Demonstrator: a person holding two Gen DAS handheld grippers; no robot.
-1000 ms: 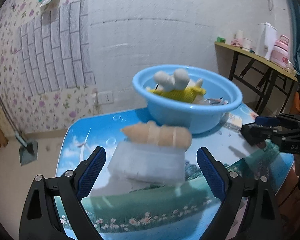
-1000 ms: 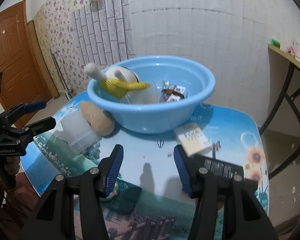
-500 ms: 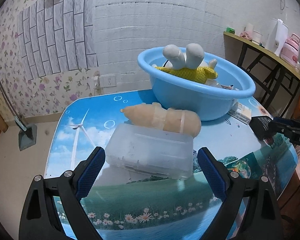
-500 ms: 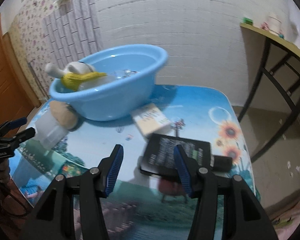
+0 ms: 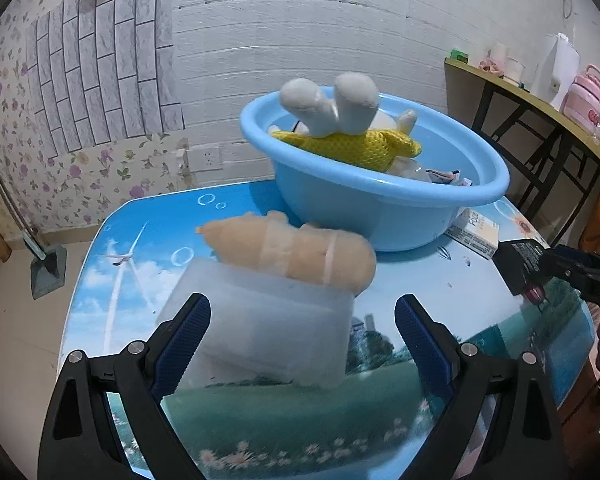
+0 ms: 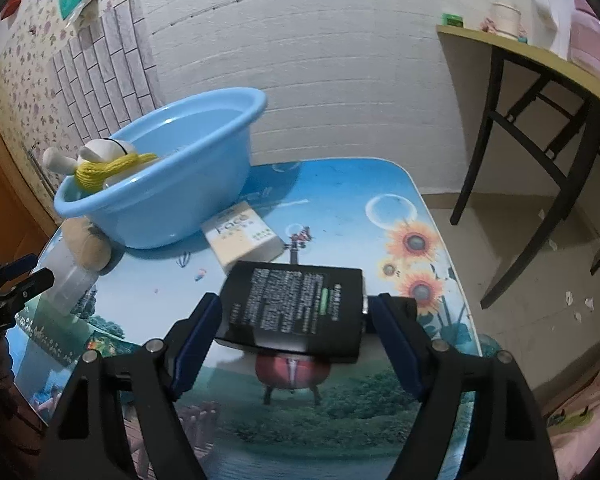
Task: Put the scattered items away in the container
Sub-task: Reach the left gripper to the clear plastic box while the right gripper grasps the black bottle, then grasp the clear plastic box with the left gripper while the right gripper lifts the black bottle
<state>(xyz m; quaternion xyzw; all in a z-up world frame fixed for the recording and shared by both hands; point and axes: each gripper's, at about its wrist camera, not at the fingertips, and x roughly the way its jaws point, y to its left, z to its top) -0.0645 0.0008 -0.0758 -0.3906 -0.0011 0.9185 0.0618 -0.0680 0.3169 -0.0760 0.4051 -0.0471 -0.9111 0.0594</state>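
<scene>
A blue basin [image 5: 380,216] [image 6: 168,184] stands at the back of the table with a white and yellow plush toy [image 5: 340,128] and small packets in it. A frosted plastic box [image 5: 260,332] lies on the table with a beige plush [image 5: 296,248] behind it. My left gripper [image 5: 300,336] is open, its fingers either side of the box's near end. A black box [image 6: 296,304] lies between the fingers of my right gripper [image 6: 296,332], which is open around it; whether the pads touch it I cannot tell. A cream carton [image 6: 244,236] [image 5: 476,232] lies beside the basin.
The table [image 6: 340,420] has a printed landscape top. A yellow shelf table [image 6: 540,64] with a pink jug [image 5: 584,96] stands at the right. A dustpan [image 5: 46,264] rests on the floor at the left, by the floral wall.
My left gripper has moved forward, so the frosted box now sits between its fingers. My right gripper has swung right and closed in on the black box, which now sits between its fingers.
</scene>
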